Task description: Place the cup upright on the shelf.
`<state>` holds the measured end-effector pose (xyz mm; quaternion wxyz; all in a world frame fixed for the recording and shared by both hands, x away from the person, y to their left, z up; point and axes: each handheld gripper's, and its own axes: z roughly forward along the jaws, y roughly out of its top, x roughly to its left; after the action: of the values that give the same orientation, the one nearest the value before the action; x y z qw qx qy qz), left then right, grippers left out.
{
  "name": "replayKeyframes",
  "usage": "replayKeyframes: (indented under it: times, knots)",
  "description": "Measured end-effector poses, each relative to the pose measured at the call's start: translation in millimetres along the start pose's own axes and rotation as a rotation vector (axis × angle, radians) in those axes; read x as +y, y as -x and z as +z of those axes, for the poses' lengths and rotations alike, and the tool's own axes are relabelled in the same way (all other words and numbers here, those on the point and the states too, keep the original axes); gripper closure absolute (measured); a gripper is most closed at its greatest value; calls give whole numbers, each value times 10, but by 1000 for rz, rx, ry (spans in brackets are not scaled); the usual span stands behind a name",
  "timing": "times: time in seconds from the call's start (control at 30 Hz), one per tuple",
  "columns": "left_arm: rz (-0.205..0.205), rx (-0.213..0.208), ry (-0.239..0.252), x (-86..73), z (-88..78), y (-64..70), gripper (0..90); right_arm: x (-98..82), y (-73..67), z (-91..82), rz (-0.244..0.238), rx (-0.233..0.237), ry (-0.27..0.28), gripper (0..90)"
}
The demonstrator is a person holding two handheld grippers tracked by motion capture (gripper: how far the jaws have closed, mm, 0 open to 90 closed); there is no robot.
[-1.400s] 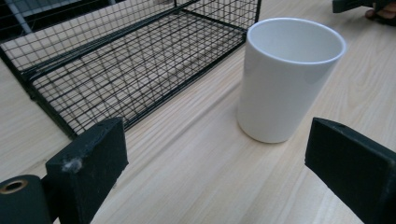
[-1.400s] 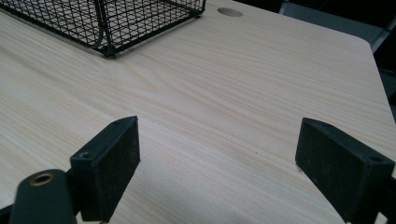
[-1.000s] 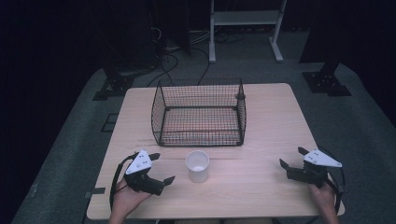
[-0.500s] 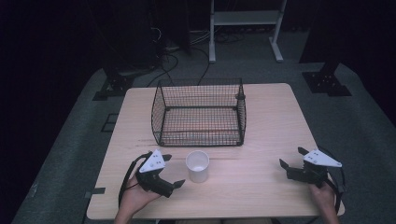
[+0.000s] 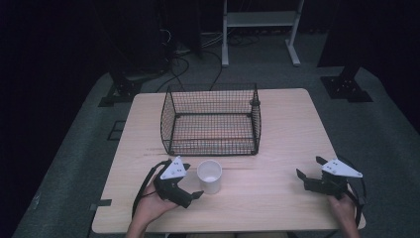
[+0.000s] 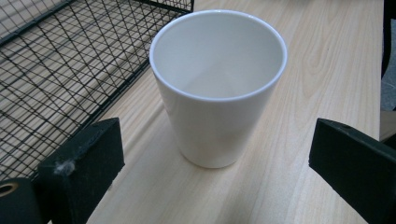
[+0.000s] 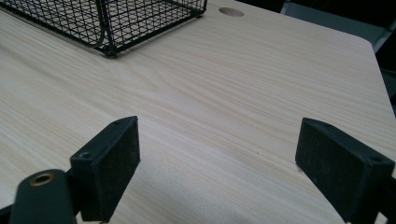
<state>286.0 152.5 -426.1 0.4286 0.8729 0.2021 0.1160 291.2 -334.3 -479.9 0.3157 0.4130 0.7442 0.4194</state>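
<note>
Table (image 5: pixel 277 198): cup's (image 6: pixel 218 84) empty interior, left gripper view.

The high view looks forward and down from above the person's side onto the whole bench (image 5: pixel 277 129). The left gripper view sits low and close behind the white cup (image 6: pixel 218 93), beside the wire basket (image 6: pixel 56 60). The right gripper view skims the bench, sharing the basket's corner (image 7: pixel 107 23).

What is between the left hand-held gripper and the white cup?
Nothing visible. The left hand-held gripper faces the white cup with open jaws and bare table between them. The wire basket stands off to one side.
</note>
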Motion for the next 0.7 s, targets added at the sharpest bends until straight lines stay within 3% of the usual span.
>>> replayKeyframes:
  times: [0.7]
  knots:
    - [27,-38,-93,177,355,6,38,0,-6,1,-9,3,2,131]
